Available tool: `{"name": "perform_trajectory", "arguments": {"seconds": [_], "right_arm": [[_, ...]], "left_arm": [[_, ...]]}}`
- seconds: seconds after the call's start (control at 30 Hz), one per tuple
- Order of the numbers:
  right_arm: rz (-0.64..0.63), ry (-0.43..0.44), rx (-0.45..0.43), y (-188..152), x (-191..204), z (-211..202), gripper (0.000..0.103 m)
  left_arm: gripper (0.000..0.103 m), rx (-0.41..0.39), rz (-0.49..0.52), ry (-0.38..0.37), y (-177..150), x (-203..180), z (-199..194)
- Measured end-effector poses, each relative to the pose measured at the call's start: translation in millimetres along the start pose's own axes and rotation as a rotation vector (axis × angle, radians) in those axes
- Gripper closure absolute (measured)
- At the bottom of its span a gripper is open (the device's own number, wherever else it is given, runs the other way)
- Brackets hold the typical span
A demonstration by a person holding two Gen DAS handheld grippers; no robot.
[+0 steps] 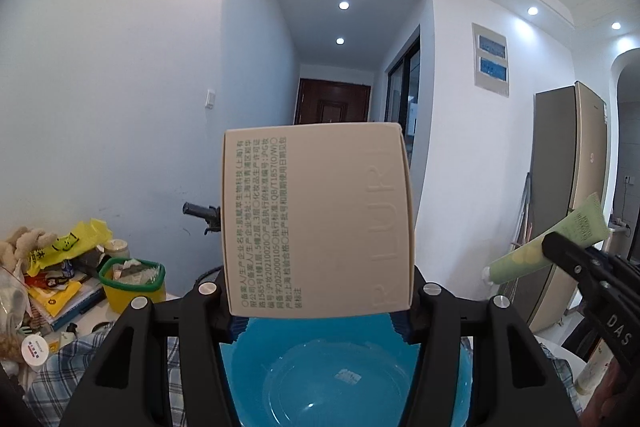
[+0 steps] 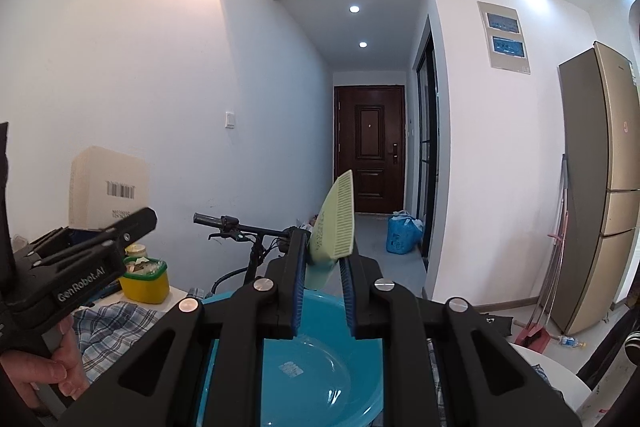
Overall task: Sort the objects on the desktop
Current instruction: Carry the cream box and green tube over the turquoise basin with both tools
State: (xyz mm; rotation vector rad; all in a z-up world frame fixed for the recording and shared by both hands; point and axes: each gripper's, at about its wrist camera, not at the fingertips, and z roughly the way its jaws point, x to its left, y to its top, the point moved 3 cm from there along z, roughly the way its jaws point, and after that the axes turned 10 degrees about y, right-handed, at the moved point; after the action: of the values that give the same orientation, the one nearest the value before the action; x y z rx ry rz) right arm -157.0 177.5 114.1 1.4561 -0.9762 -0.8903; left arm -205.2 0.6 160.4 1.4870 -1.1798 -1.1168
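You are holding both grippers out almost level over one blue basin (image 1: pixel 320 367), the largest thing here, and it is sitting directly beneath both sets of jaws, which reads as the collection point you are sorting into; that would explain why each hand is arriving loaded. Your left gripper (image 1: pixel 320 291) is carrying one beige carton (image 1: pixel 316 219), its jaws standing a moderate way apart because the carton is wide, their pads pressing on its lower end, so it is rising upright ahead of the jaws with its printed face towards the camera. Your right gripper (image 2: pixel 323 267) is pinching one pale green tube (image 2: pixel 334 223), its jaws drawn almost fully together on the tube's lower part while the crimped end is pointing up and away from them, a grip that suits something so thin. Judging from this, both things are waiting above the basin and neither is released yet. To the left of the left jaws, further off on the bench (image 1: pixel 96 323), one yellow tub with a green rim (image 1: pixel 134 283) is standing among a heap of bags and packets too jumbled to count, and one checked cloth (image 2: pixel 116 327) is lying just beside the basin. That makes two grippers, two held things and one basin.
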Motion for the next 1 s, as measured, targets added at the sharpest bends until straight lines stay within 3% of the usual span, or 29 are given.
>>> {"name": "perform_trajectory", "arguments": {"seconds": [0.13,0.33,0.47,0.57,0.7,0.9,1.0], "right_arm": [[-0.004,-0.029,0.045,-5.2,-6.6,10.8,0.088],[0.044,-0.030,0.144,-21.2,-28.6,38.3,0.088],[0.084,0.023,0.300,-48.7,-36.7,71.4,0.088],[0.121,0.068,0.367,-63.6,-41.7,87.0,0.088],[0.135,0.086,0.421,-76.8,-42.5,95.6,0.088],[0.146,0.158,0.495,-97.6,-34.1,105.3,0.088],[0.144,0.151,0.520,-106.7,-30.8,112.8,0.088]], "left_arm": [[0.045,0.141,-0.011,-0.041,-17.4,-2.5,30.0],[0.045,0.245,0.076,0.015,-38.5,-12.9,57.5],[0.045,0.304,0.121,0.051,-52.8,-18.3,72.2],[0.045,0.372,0.167,0.063,-65.7,-21.4,85.6],[0.045,0.442,0.215,0.100,-83.5,-22.2,102.3],[0.045,0.597,0.223,0.047,-108.8,-23.0,122.2],[0.045,0.618,0.248,0.048,-116.5,-25.8,125.8]]}}
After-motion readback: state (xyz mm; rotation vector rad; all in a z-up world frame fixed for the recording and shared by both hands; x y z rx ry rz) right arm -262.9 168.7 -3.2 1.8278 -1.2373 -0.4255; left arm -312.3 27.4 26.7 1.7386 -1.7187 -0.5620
